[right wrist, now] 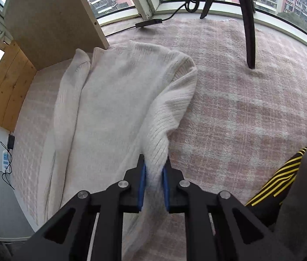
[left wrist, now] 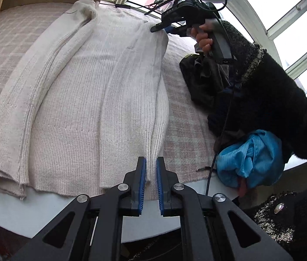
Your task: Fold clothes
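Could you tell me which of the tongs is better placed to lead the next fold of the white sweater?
Probably the right tongs: they clamp a lifted bunch of the white sweater near its shoulder, ready to carry it across. The left tongs only pinch a sleeve at the hem, low on the blanket.

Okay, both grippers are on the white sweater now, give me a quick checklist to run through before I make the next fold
1. Left gripper has fabric: ok. Its blue pads sit on either side of the white sweater's hem edge.
2. Right gripper has fabric: ok. A bunch of knit is pinched between its pads, near the shoulder.
3. Sleeves tucked in: ok. Both lie folded lengthwise over the body.
4. Body lying flat: not ok. The right side is lifted and bunched toward the right gripper.
5. Landing space: ok on the plaid blanket to the right; the dark clothes and blue garment lie beside the sweater, apart from it.
6. Dangling cable free of the sweater: cannot tell.
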A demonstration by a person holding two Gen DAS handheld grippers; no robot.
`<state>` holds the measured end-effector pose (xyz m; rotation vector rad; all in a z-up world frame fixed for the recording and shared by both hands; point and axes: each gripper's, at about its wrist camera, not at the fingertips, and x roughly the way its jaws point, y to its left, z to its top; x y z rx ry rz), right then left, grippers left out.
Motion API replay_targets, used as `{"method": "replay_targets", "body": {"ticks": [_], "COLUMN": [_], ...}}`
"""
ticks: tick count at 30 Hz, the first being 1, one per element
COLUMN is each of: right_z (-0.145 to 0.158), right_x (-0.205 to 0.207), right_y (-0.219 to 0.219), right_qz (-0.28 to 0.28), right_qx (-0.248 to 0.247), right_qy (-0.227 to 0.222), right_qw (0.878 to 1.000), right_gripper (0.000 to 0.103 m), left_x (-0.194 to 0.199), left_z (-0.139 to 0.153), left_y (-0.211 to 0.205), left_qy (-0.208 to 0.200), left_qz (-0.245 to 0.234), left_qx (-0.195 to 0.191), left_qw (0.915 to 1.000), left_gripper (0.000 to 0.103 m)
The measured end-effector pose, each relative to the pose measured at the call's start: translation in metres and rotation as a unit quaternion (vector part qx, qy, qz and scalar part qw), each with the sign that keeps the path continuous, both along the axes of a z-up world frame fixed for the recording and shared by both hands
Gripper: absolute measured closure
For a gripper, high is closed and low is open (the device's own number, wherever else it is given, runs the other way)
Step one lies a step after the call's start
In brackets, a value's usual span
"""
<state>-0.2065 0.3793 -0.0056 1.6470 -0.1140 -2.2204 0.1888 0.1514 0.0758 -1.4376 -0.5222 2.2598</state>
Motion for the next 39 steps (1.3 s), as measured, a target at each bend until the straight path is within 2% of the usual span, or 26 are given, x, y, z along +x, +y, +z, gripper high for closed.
{"method": "replay_targets", "body": {"ticks": [2, 6, 9, 11, 13, 18, 23, 26, 28, 31, 35, 37, 39], "right_z": [0.007, 0.011, -0.002, -0.016, -0.014, 0.013, 0.041, 0.029, 0.019, 0.001, -0.024, -0.012, 0.004], "right_x": [-0.004, -0.012, -0.020, -0.023, -0.025, -0.033, -0.041, -0.033, -0.022, 0.002, 0.024, 0.017, -0.008], "right_y": [-0.025, -0.077, -0.119, -0.147, -0.154, -0.089, -0.021, -0.018, -0.033, -0.073, -0.111, -0.099, -0.067], "right_qz": [0.018, 0.054, 0.087, 0.125, 0.133, 0.075, 0.013, 0.022, 0.048, 0.116, 0.208, 0.195, 0.124], "right_qx": [0.004, 0.029, 0.053, 0.074, 0.076, 0.007, -0.065, -0.073, -0.068, -0.047, 0.004, -0.011, -0.044], "right_qy": [0.008, 0.020, 0.010, -0.001, -0.009, 0.018, 0.046, 0.042, 0.038, 0.040, 0.029, 0.045, 0.048], "right_qw": [1.000, 0.998, 0.995, 0.989, 0.988, 0.997, 0.997, 0.996, 0.996, 0.991, 0.978, 0.980, 0.990], "right_gripper": [0.090, 0.090, 0.087, 0.082, 0.079, 0.069, 0.069, 0.070, 0.070, 0.070, 0.070, 0.070, 0.070], "left_x": [0.002, 0.005, 0.004, 0.002, 0.002, 0.007, 0.016, 0.008, -0.003, -0.015, -0.030, -0.037, -0.044], "left_z": [0.000, -0.008, -0.020, -0.029, -0.030, -0.024, -0.002, 0.008, 0.007, 0.006, 0.004, 0.004, 0.003], "left_y": [-0.016, -0.047, -0.064, -0.068, -0.070, -0.077, -0.088, -0.081, -0.074, -0.070, -0.068, -0.066, -0.065], "left_qy": [-0.002, -0.013, -0.029, -0.044, -0.042, -0.046, -0.028, -0.012, -0.009, -0.011, -0.016, -0.018, -0.020], "left_qz": [0.027, 0.081, 0.108, 0.112, 0.112, 0.120, 0.123, 0.096, 0.078, 0.065, 0.051, 0.044, 0.037], "left_qx": [0.014, 0.009, 0.000, -0.009, -0.013, -0.033, -0.034, -0.039, -0.047, -0.055, -0.062, -0.066, -0.069], "left_qw": [0.9995, 0.9966, 0.9937, 0.9927, 0.9927, 0.9912, 0.9915, 0.9946, 0.9958, 0.9963, 0.9966, 0.9967, 0.9967], "left_gripper": [0.094, 0.094, 0.094, 0.093, 0.092, 0.090, 0.090, 0.090, 0.090, 0.090, 0.090, 0.090, 0.090]}}
